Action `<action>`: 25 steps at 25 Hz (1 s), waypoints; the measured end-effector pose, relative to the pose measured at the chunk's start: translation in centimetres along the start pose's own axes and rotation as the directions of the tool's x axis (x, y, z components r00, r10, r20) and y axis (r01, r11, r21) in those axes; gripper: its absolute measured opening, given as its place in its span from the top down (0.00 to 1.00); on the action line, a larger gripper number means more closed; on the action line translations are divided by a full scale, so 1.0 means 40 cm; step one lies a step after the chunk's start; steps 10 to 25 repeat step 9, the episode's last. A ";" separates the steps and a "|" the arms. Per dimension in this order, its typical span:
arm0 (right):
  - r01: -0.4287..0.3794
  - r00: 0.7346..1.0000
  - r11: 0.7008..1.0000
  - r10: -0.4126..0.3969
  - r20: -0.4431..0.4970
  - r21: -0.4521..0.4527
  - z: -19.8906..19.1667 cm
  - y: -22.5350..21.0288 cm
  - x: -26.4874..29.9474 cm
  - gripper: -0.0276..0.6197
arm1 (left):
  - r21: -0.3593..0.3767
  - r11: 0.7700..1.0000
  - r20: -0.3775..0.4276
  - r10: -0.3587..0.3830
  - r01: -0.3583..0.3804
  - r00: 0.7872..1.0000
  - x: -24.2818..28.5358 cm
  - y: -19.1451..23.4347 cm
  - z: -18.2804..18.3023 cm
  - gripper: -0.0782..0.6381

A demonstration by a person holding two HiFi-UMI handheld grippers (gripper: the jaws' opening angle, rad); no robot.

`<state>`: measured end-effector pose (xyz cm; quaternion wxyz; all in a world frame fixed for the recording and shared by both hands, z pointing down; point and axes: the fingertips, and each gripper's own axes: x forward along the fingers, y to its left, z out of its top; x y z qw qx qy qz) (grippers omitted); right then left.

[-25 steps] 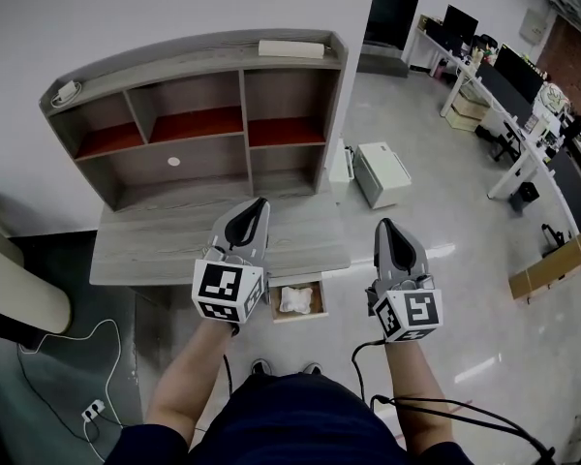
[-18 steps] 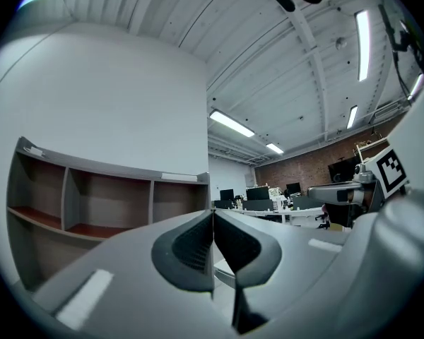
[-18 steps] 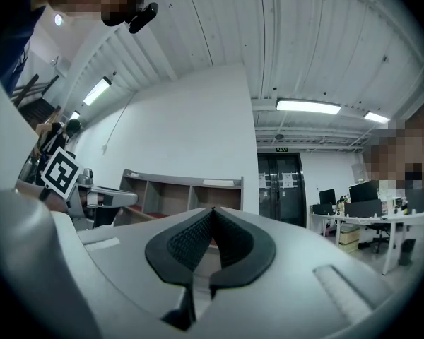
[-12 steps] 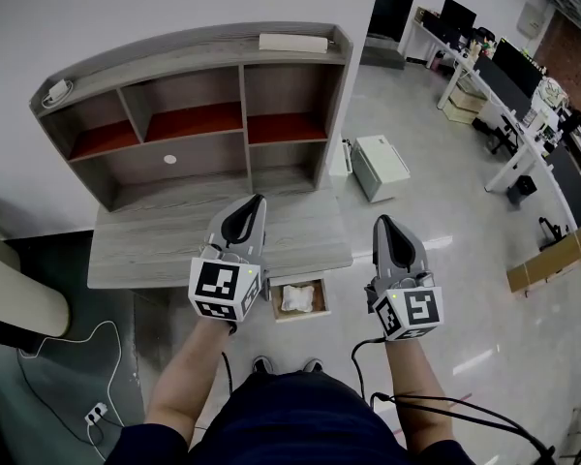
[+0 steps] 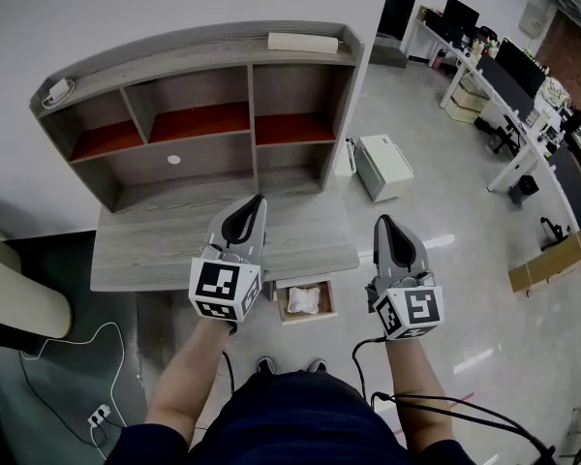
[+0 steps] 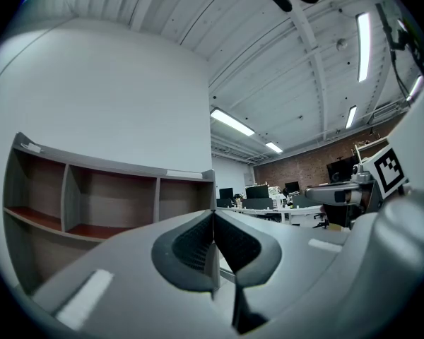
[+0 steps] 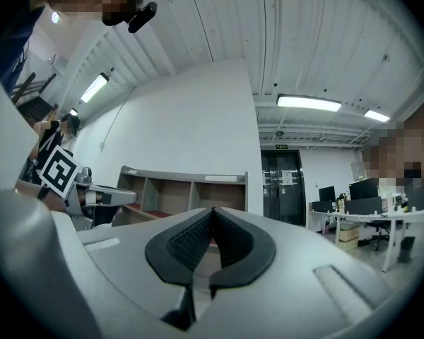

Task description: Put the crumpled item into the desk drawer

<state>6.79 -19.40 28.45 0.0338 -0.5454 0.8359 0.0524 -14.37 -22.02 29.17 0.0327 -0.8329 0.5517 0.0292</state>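
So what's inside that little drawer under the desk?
A crumpled white item lies in the open drawer. The desk top covers the drawer's back part, so anything there is hidden.

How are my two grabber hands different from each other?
In the head view, the left gripper hangs over the wooden desk, while the right gripper hangs over the shiny floor beside it. The left gripper's marker cube shows a different black-and-white pattern from the right gripper's marker cube. Both have their fingers shut and hold nothing.

Grey, black-padded left gripper [image 5: 260,201] and right gripper [image 5: 382,223] bear black-and-white marker cubes [image 5: 226,290]. Navy clothing [image 5: 300,420]; black cable [image 5: 465,413] towards four o'clock.
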 end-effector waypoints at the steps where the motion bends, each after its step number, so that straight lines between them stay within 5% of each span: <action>1: -0.001 1.000 1.000 0.001 -0.002 -0.001 -0.002 0.004 0.003 0.95 | 0.000 1.000 -0.002 -0.001 0.001 1.000 -0.001 0.004 -0.002 0.88; 25: 0.000 1.000 1.000 0.000 -0.011 -0.003 -0.018 0.042 0.033 0.95 | -0.008 1.000 -0.009 -0.008 0.008 1.000 -0.002 0.046 -0.016 0.88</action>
